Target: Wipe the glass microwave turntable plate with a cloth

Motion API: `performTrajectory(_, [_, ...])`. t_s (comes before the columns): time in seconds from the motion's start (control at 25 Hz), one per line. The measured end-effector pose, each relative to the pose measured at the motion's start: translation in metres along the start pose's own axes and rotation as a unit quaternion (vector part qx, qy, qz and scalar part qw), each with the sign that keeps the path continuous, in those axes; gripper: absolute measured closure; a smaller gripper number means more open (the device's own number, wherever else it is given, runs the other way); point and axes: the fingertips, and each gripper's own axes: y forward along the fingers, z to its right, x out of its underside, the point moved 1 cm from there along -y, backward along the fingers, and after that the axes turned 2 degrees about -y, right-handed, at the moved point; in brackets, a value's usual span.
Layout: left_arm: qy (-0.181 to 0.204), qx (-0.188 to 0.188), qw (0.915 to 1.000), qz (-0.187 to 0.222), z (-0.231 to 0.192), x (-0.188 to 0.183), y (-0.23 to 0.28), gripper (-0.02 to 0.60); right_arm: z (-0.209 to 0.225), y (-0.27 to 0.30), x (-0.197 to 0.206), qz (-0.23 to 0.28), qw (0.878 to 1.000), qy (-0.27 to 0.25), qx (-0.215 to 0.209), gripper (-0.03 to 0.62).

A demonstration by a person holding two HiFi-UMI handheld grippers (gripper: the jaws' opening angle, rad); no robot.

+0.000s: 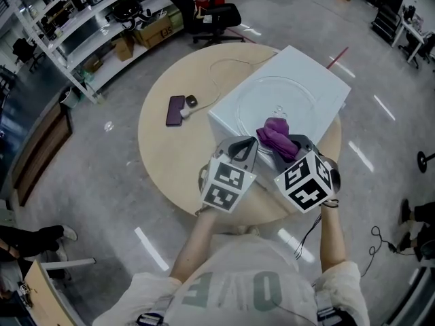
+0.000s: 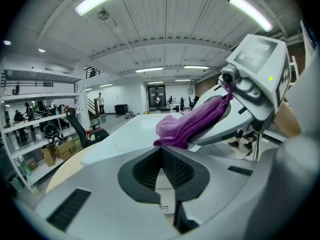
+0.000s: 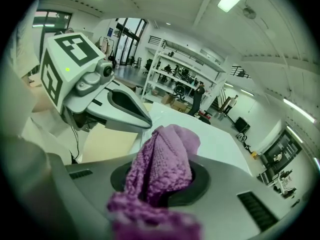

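The clear glass turntable plate (image 1: 275, 104) lies flat on top of a white microwave (image 1: 330, 87). A purple cloth (image 1: 277, 138) hangs bunched over the microwave's near edge, at the plate's near rim. My right gripper (image 1: 293, 147) is shut on the purple cloth (image 3: 162, 166), which fills the jaws and spills out of them in the right gripper view. Just left of it, my left gripper (image 1: 243, 149) is shut with nothing in its jaws (image 2: 162, 166). In the left gripper view the cloth (image 2: 187, 124) trails from the right gripper towards the microwave top.
The microwave stands on a round wooden table (image 1: 166, 158). A dark phone (image 1: 175, 110) and a small charger (image 1: 192, 101) with a white cable lie on the table's left. Behind are an office chair (image 1: 216, 19) and shelving (image 1: 81, 26).
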Motion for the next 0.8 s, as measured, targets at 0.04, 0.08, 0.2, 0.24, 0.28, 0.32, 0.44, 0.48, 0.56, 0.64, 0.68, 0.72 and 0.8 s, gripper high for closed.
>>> performTrajectory(0.04, [0.002, -0.002, 1.0000, -0.001, 0.000, 0.000, 0.000, 0.578, -0.004, -0.002, 0.000, 0.002, 1.000, 0.001, -0.004, 0.545])
performTrajectory(0.08, [0.003, -0.003, 1.0000, -0.002, 0.000, 0.001, -0.001, 0.578, -0.007, -0.004, 0.000, 0.003, 1.000, 0.001, -0.006, 0.546])
performTrajectory(0.2, [0.003, -0.004, 1.0000, -0.004, -0.001, 0.001, -0.001, 0.579, -0.011, -0.007, 0.000, 0.002, 1.000, -0.004, -0.004, 0.546])
performTrajectory(0.24, [0.003, -0.004, 1.0000, -0.004, -0.002, 0.001, -0.001, 0.578, -0.011, -0.007, 0.000, 0.001, 1.000, -0.004, -0.004, 0.546])
performTrajectory(0.28, [0.002, -0.003, 1.0000, -0.004, -0.002, 0.001, 0.000, 0.579, -0.011, -0.008, 0.000, 0.001, 1.000, -0.004, -0.004, 0.545])
performTrajectory(0.32, [0.001, -0.003, 1.0000, -0.003, -0.001, 0.001, 0.000, 0.578, -0.011, -0.008, 0.001, 0.002, 1.000, -0.003, -0.005, 0.546])
performTrajectory(0.44, [0.000, -0.003, 1.0000, -0.002, -0.001, 0.000, -0.001, 0.578, -0.011, -0.008, 0.001, 0.007, 1.000, 0.003, -0.010, 0.546])
performTrajectory(0.48, [0.000, -0.003, 1.0000, -0.002, -0.001, 0.001, -0.001, 0.578, -0.010, -0.008, 0.000, 0.011, 1.000, 0.007, -0.013, 0.546])
performTrajectory(0.56, [-0.001, -0.003, 1.0000, -0.003, -0.001, 0.001, -0.001, 0.578, -0.001, -0.009, -0.001, 0.021, 1.000, 0.020, -0.008, 0.546])
performTrajectory(0.64, [-0.003, -0.001, 1.0000, -0.003, 0.000, 0.001, -0.001, 0.578, 0.019, -0.012, -0.002, 0.032, 0.999, 0.041, 0.013, 0.546])
performTrajectory(0.68, [-0.003, -0.001, 1.0000, -0.002, 0.000, 0.000, -0.002, 0.578, 0.032, -0.012, -0.003, 0.035, 0.998, 0.049, 0.026, 0.546])
performTrajectory(0.72, [-0.004, -0.001, 1.0000, -0.002, 0.001, -0.001, -0.002, 0.578, 0.046, -0.012, -0.004, 0.037, 0.997, 0.056, 0.039, 0.546])
performTrajectory(0.8, [-0.005, 0.000, 1.0000, -0.001, 0.001, -0.001, -0.003, 0.578, 0.074, -0.007, -0.006, 0.039, 0.995, 0.066, 0.061, 0.545])
